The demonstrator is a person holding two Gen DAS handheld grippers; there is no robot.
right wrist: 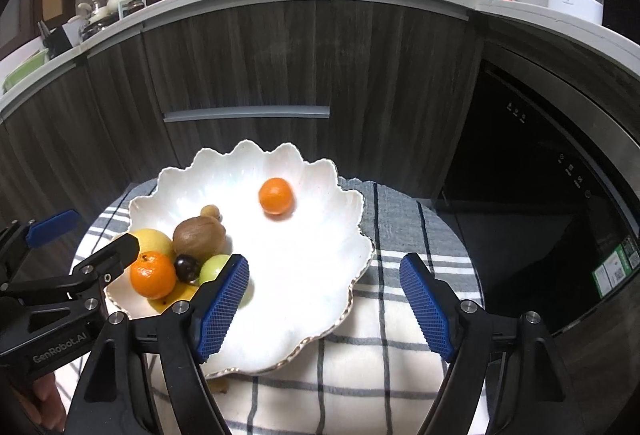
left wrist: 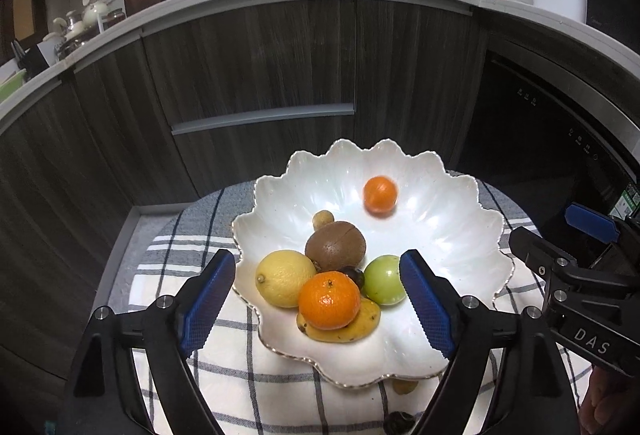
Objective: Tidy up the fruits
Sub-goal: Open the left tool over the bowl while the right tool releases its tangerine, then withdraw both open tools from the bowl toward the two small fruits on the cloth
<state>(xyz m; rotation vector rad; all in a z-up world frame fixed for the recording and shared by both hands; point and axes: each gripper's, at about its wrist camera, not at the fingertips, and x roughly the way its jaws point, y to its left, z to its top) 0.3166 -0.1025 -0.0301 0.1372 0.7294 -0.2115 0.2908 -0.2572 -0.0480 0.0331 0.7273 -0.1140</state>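
Fruits are sitting together in a white wavy bowl (left wrist: 460, 235) on a checked cloth (left wrist: 240, 387) over the desk. Nearest to us, the left hand-held gripper (left wrist: 318, 299) is hanging wide open over the pile, holding nothing. The right hand-held gripper (right wrist: 324, 299) is also wide open and empty, over the bare side of the bowl. Both look ready to pick or drop something.

A small brown fruit (left wrist: 404, 386) is peeking out from under the bowl's near rim, and a dark round one (left wrist: 398, 423) is lying on the cloth, so the job is probably not done yet.

In the bowl, a big orange mandarin (left wrist: 329, 299) is resting on a yellow mango (left wrist: 352, 327). Beside them are lying a yellow lemon (left wrist: 285, 277), a green fruit (left wrist: 385, 279) and a dark plum (left wrist: 355, 277). Behind them a fuzzy brown kiwi (left wrist: 335, 246) is sitting, touching a tiny tan fruit (left wrist: 323, 219).

Farther back, a small mandarin (left wrist: 380, 194) is lying alone and looking blurry, maybe rolling. Its round shape probably makes it roll easily.
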